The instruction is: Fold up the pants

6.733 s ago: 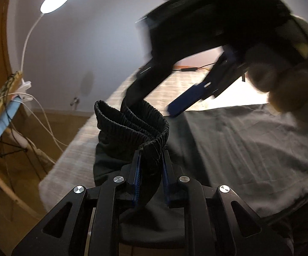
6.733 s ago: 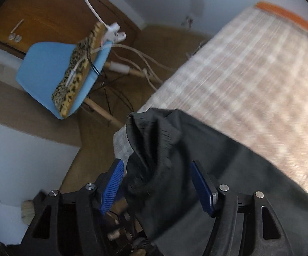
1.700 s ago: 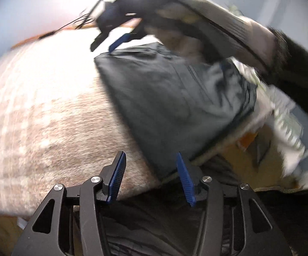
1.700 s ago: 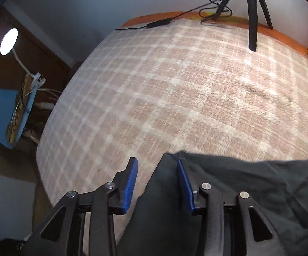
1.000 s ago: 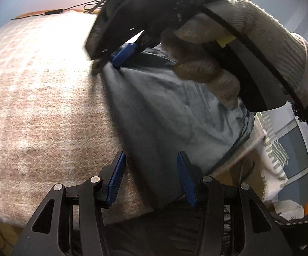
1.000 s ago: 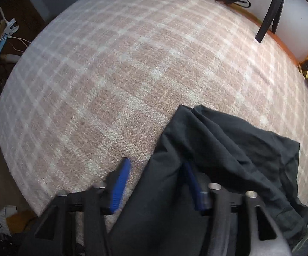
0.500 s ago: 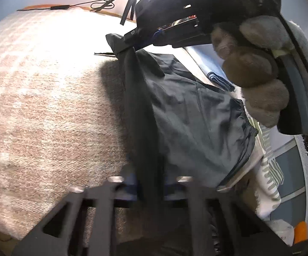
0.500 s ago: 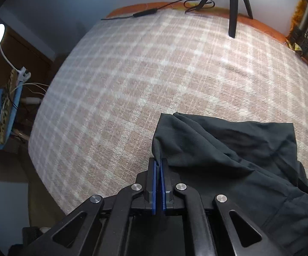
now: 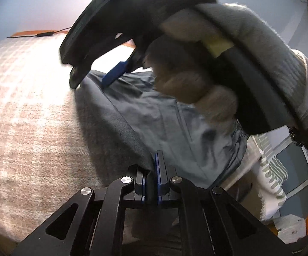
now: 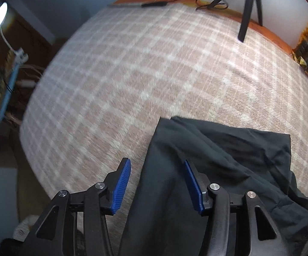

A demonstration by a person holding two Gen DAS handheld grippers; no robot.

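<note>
One pair of dark pants (image 10: pixel 218 170) lies on the checked bedspread (image 10: pixel 132 74), near its edge. The left gripper (image 9: pixel 156 170) is clamped on a fold of the cloth. The right gripper (image 10: pixel 157 183) has just been opening, its blue pads apart either side of the fabric's edge without pressing it.

In the left wrist view, the gloved hand (image 9: pixel 228 68) fills the upper right of the frame, motion-blurred, and hides the far right part of the dark pants (image 9: pixel 164 123) along with most of the right gripper (image 9: pixel 94 74), of which only one blue pad and a black finger show clearly. The pants' near hem drops out of sight behind the left gripper (image 9: pixel 157 166) at bottom centre. In the right wrist view, the pants (image 10: pixel 228 160) run off the lower right edge, the tripod (image 10: pixel 248 4) is cut by the top edge, and the blue chair (image 10: pixel 2 98) at far left is blurred and cropped.
</note>
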